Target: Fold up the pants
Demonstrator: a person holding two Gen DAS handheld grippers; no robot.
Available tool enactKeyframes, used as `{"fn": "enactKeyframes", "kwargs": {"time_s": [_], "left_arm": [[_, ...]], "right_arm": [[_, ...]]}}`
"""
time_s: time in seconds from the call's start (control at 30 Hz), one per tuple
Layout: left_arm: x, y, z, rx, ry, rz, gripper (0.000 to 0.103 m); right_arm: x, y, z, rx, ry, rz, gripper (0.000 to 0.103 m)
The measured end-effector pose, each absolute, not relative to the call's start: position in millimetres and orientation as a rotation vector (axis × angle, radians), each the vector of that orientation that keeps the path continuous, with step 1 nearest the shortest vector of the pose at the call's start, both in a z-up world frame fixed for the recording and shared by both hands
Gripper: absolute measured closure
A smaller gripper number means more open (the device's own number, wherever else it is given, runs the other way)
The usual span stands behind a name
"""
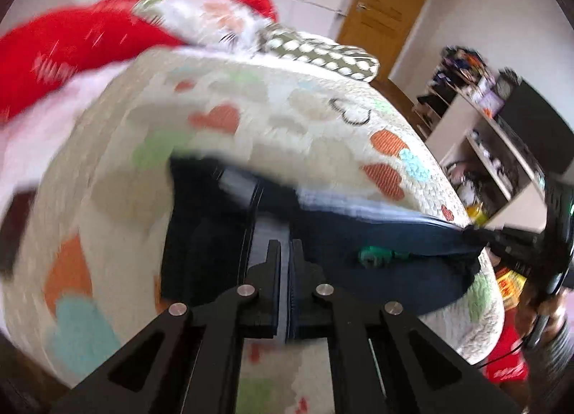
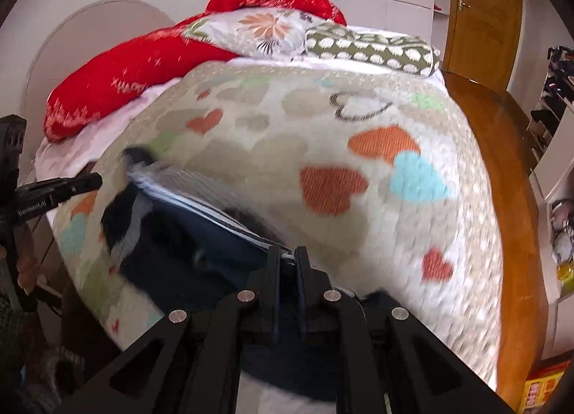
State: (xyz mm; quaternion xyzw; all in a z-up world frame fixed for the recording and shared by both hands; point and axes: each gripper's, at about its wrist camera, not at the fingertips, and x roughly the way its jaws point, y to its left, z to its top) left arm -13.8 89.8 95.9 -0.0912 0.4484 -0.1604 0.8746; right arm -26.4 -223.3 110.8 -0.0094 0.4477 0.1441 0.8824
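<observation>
Both of my tools grip the same garment: my left hand-held gripper (image 1: pixel 286 245) has its jaws pinched nearly together on a fold of the dark navy pants (image 1: pixel 376 252), and my right hand-held gripper (image 2: pixel 288 252) is clamped just as narrowly on another part of the pants' edge. No earlier view lets me say more about the jaws than that they are closed on cloth.

The pants lie over the heart-patterned blanket (image 2: pixel 358 148), toward its near end, with the stretch of edge between my two grips lifted off it. That edge is pulled into a taut line, showing a pale blue-white striped band along the dark fabric. A small green mark (image 1: pixel 376 256) shows on the navy cloth in the left wrist view; I cannot tell what it is. The rest of the pants hangs slack and bunched below the lifted edge, blurred.

Beyond the blanket's far end lie a red pillow (image 2: pixel 143 66), a floral pillow (image 2: pixel 258 33) and a green dotted pillow (image 2: pixel 373 48).
</observation>
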Motion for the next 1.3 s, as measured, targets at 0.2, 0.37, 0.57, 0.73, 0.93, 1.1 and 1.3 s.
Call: {"fn": "enactKeyframes", "kwargs": {"time_s": [0.2,0.37,0.57,0.73,0.93,1.1,1.3], "left_arm": [[-35.7,118.7,60.5,-0.334,1.039,-0.325,0.098],[-14.5,124.5,83.3,-0.39,0.959,-0.307,0.024],[48.7,110.5,81.2,-0.45,1.003,-0.286,0.022],[91.7,102.6,54.2,-0.527,1.112,-0.231,0.029],[91.4,100.1,50.8,-0.511,1.138,-0.242,0.1],[41.7,110.9,79.9,-0.504,1.029,-0.248,0.1],[-15.4,129.5,51.8,-0.579,1.04,-0.226,0.1]], "right_arm": [[-66.8,-215.2,65.2,0.016,0.999,0.307,0.094],[-80.8,-217.1,46.8,0.048,1.003,0.292,0.094],[-80.6,-223.9,42.4,0.125,0.991,0.295,0.094],[-82.8,-227.5,40.2,0.154,0.982,0.308,0.094],[-85.7,-231.0,42.9,0.178,0.969,0.317,0.094],[-87.4,-237.1,46.8,0.205,0.953,0.314,0.094],[-95.5,-245.3,43.1,0.276,0.946,0.32,0.094]]}}
